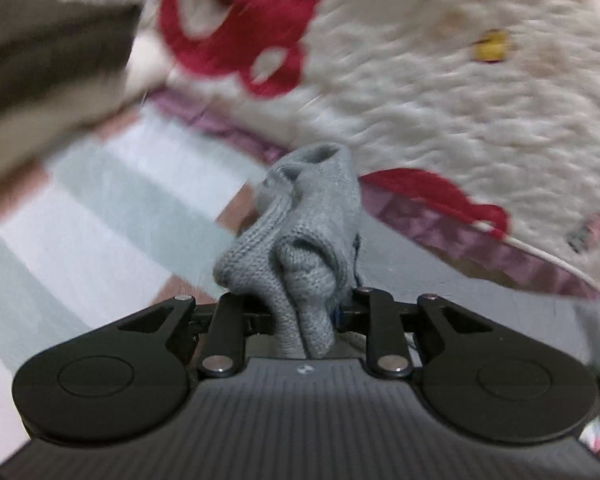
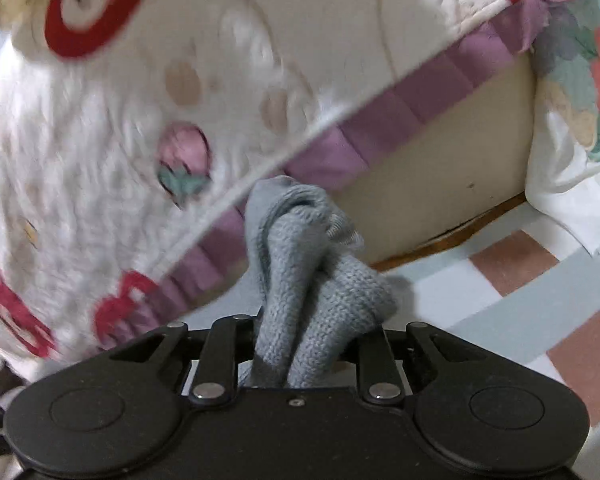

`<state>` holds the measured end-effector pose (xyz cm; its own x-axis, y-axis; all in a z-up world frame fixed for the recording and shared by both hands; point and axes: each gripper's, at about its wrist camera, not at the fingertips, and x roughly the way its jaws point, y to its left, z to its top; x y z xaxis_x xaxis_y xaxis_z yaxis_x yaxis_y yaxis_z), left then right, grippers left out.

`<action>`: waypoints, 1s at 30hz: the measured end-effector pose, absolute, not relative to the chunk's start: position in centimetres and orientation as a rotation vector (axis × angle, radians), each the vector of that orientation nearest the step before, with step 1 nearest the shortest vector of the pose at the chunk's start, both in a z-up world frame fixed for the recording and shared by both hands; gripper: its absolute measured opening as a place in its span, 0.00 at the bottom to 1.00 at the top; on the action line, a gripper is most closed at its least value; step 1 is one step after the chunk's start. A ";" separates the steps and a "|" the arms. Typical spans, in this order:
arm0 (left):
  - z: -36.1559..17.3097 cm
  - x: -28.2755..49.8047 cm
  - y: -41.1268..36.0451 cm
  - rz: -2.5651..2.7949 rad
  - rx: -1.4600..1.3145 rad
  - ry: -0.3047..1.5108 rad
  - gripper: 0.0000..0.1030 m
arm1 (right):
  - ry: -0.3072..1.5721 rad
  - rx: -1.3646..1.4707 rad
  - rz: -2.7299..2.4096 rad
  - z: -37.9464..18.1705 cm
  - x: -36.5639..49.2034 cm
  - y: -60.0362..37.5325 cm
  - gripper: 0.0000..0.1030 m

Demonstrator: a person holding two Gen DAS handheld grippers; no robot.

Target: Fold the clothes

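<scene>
**Knit bunched up in both grippers, over the edge of the bed**

Knit [image 1: 300, 236], the grey one, is pinched at two spots. The left hand-held gripper [image 1: 304, 312] is clenched on a wad of it, and the fabric balloons out past the jaws and also trails back toward the camera. The right hand-held gripper [image 2: 300, 332] has the same deal: clamped on a thick twisted bundle of the same grey knit [image 2: 300, 264], with folds sticking up and forward.

Both grippers are tipped so the view runs down along the side of the bed. Each bundle sits in the air, in front of the bed's edge with the floor behind it, not lying on anything I can see.

The bed has a fuzzy white blanket [image 1: 440, 112] with red shapes and a purple pleated frill [image 2: 400, 120] along its rim. The floor [image 1: 112, 208] is pale tile with brownish squares. In the right view there's a floral sheet [image 2: 572, 120] hanging at the far right. The left view is pretty motion-blurred, and a dark blurry thing at top left I can't identify.

No containers in either view.
</scene>
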<state>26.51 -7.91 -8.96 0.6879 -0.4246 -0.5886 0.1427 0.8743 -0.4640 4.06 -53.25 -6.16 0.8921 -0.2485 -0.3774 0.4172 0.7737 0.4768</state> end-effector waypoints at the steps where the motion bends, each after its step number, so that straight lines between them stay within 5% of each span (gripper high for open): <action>1: -8.2 25.3 -7.6 -0.348 -0.403 0.744 0.21 | 0.292 0.595 -0.358 -5.6 2.9 -53.1 0.23; 5: -6.8 18.7 -5.5 -0.414 -0.404 0.778 0.21 | 0.264 0.667 -0.331 -4.4 -2.5 -52.4 0.23; 11: -13.0 11.7 -1.5 -0.362 -0.462 1.014 0.28 | 0.563 0.811 -0.476 -12.0 -12.2 -51.7 0.34; 14: -12.3 11.9 -1.2 -0.357 -0.519 0.991 0.28 | 0.538 0.781 -0.498 -12.6 -14.4 -51.0 0.36; 24: -12.5 11.5 -1.5 -0.313 -0.454 1.026 0.38 | 0.600 0.625 -0.547 -12.6 -13.3 -49.8 0.40; 30: -10.9 10.1 -3.3 -0.289 -0.261 1.004 0.40 | 0.632 0.636 -0.528 -13.3 -13.6 -49.2 0.52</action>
